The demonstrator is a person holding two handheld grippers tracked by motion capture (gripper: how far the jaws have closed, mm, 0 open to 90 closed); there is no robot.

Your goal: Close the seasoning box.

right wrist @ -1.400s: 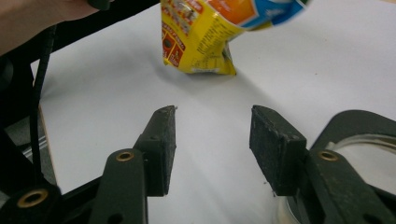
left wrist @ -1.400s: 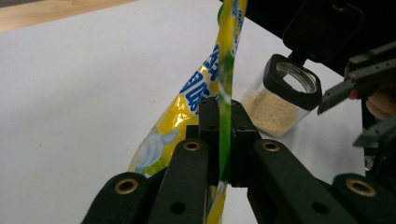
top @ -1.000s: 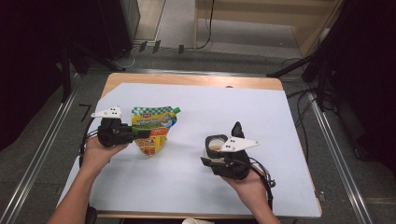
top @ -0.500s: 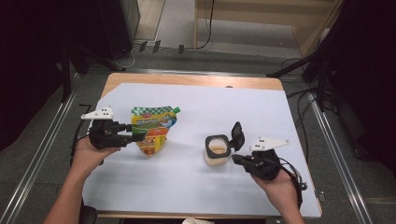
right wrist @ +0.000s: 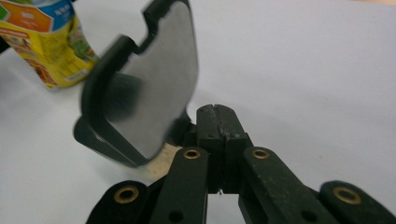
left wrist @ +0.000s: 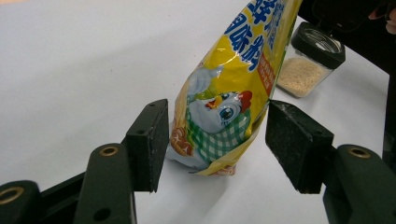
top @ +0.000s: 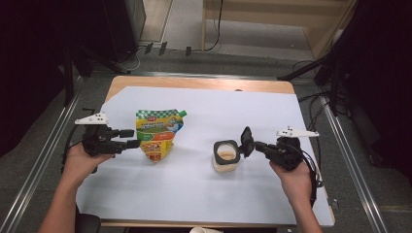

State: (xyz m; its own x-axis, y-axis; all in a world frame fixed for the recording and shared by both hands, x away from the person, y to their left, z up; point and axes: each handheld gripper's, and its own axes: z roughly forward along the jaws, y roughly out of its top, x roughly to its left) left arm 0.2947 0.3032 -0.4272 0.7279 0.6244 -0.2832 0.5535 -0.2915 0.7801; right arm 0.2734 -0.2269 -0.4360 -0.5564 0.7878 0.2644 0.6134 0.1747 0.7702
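Pouch [top: 158, 133] standing upright on the white surface [top: 204, 194], spout cap up, and it makes a handy landmark: the open jar [top: 226, 156] sits to its right, well apart, its black flip lid [top: 247, 141] swung up on the side away from the pouch. Upright and opened like this, the pair looks set for pouring from one into the other, though that is only my reading. Left hand-held gripper [top: 130, 138] comes in level from the pouch's left, and its jaws have just been opening; in the left gripper view the pouch [left wrist: 229, 93] stands between the two pads [left wrist: 152, 140] with a gap at each side, so nothing is gripped. Right hand-held gripper [top: 257, 145] waits on the far side of the jar from the pouch, jaws pressed fully together and holding nothing; in the right gripper view the raised lid [right wrist: 149, 93] stands just ahead of its closed tips, touching or not I cannot tell.
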